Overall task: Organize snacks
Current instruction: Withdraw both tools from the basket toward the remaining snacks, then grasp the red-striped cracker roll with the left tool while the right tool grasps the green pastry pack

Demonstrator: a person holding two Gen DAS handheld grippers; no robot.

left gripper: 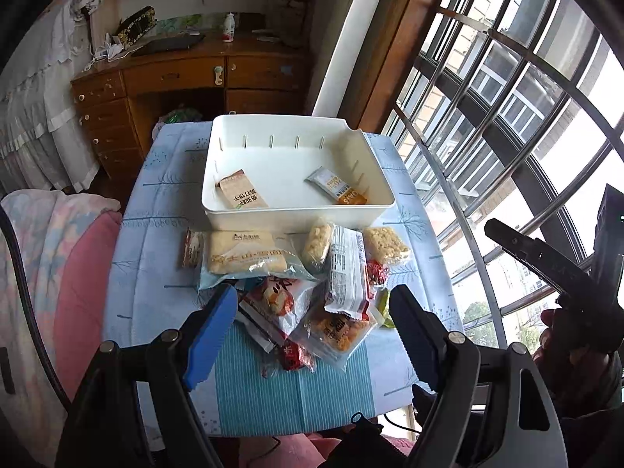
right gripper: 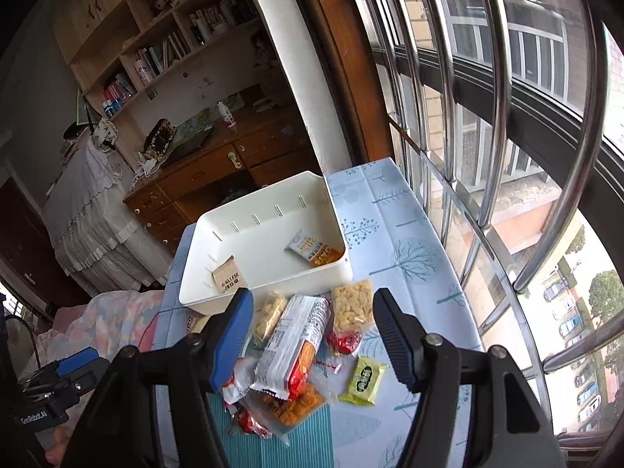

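A white bin (left gripper: 296, 216) (right gripper: 269, 288) stands on the table and holds a brown cracker packet (left gripper: 241, 193) (right gripper: 228, 279) and an orange oat bar (left gripper: 337, 189) (right gripper: 318, 253). A pile of snack packets (left gripper: 312, 273) (right gripper: 296, 351) lies in front of it, with a long silver-and-red biscuit pack (left gripper: 347, 269) (right gripper: 290, 347) on top and a green packet (right gripper: 364, 380) to the right. My left gripper (left gripper: 312, 327) is open above the near side of the pile. My right gripper (right gripper: 308, 331) is open above the biscuit pack.
The table wears a light blue tree-print cloth (left gripper: 156, 273) (right gripper: 413, 257). A barred window (left gripper: 507, 117) (right gripper: 487, 156) runs along the right. A pink blanket (left gripper: 58, 273) lies at the left. A wooden desk (left gripper: 187, 78) stands behind the table.
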